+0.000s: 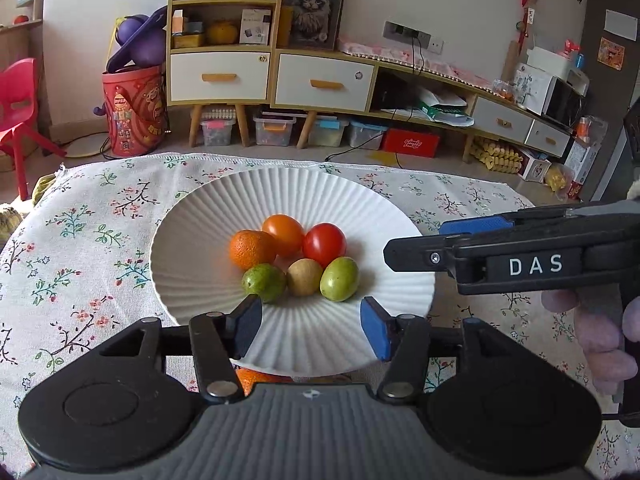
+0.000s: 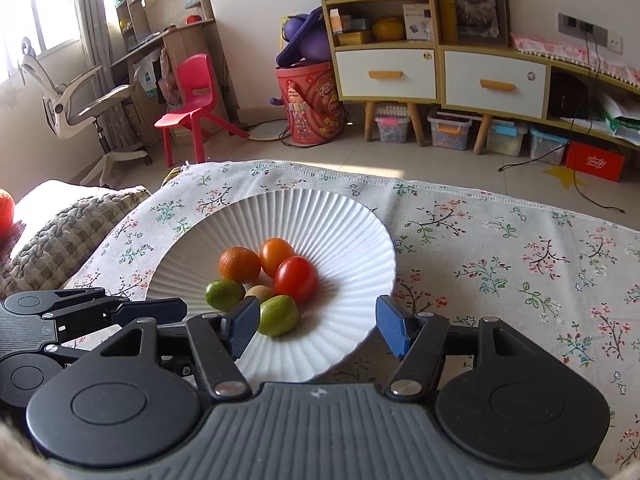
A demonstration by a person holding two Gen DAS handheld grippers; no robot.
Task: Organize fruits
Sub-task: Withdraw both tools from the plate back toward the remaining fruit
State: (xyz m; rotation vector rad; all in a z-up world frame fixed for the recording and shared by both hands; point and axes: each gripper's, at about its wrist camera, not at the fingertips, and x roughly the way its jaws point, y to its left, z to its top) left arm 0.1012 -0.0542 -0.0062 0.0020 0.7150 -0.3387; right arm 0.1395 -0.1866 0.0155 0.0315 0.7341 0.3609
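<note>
Jaws on my left gripper [image 1: 308,328] and right gripper [image 2: 316,328] are standing apart and empty over the near rim of the ribbed white plate [image 1: 192,216]. Six small fruits [image 1: 294,258] are sitting clustered at its centre on the floral-clothed desk [image 1: 80,220]; I'm risking rolling them by nudging one.

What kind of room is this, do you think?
Most likely a lived-in family living room: a red child's chair, a shelf cabinet with drawers, and toy storage bins under it.
</note>
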